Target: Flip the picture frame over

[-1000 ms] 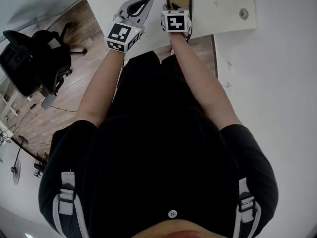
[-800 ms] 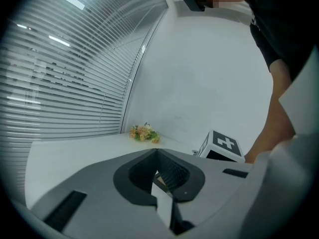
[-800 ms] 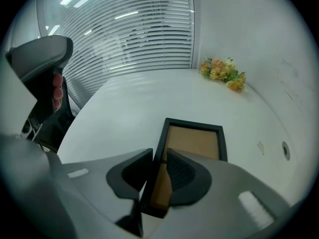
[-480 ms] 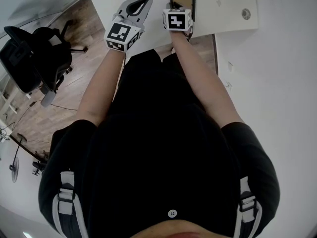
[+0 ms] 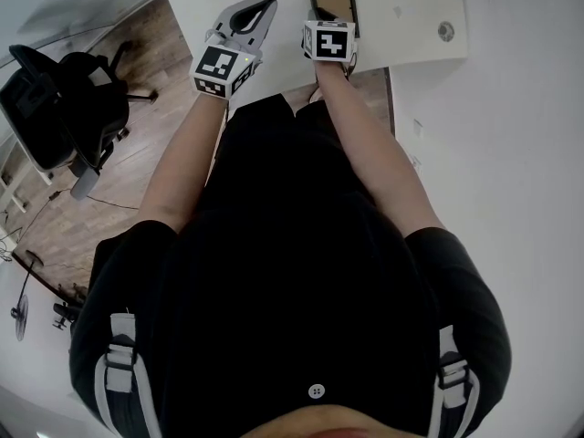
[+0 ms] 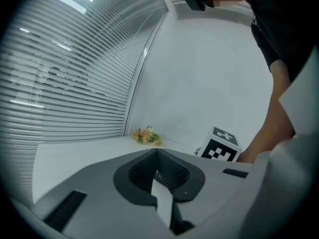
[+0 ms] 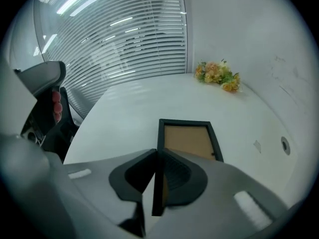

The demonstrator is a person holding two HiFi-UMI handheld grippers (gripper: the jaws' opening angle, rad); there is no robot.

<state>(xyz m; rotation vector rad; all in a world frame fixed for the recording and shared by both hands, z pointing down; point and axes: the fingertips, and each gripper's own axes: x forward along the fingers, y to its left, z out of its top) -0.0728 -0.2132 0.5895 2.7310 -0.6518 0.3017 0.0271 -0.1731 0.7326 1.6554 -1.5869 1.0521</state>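
Observation:
The picture frame (image 7: 187,139) lies flat on the white table (image 5: 411,7), black rim around a brown backing, back side up. My right gripper (image 7: 158,152) stands at its near left corner, pointing steeply down. Its jaws have just been closing and now pinch the frame's left rail (image 7: 158,183) between the pads. In the head view the right gripper (image 5: 327,27) covers the near edge of the frame (image 5: 334,0). My left gripper (image 5: 264,7) hovers to the left of the frame, shut and empty. The left gripper (image 6: 157,153) points almost level across the table.
A small bunch of flowers (image 7: 218,73) lies at the table's far corner by the wall. A round cable hole (image 5: 445,31) sits right of the frame. Blinds run behind the table. A black office chair (image 5: 64,108) stands on the wood floor to the left.
Both grippers keep their places over the table's near edge; the right one stays at the frame's near side. Only the head view has shifted slightly.

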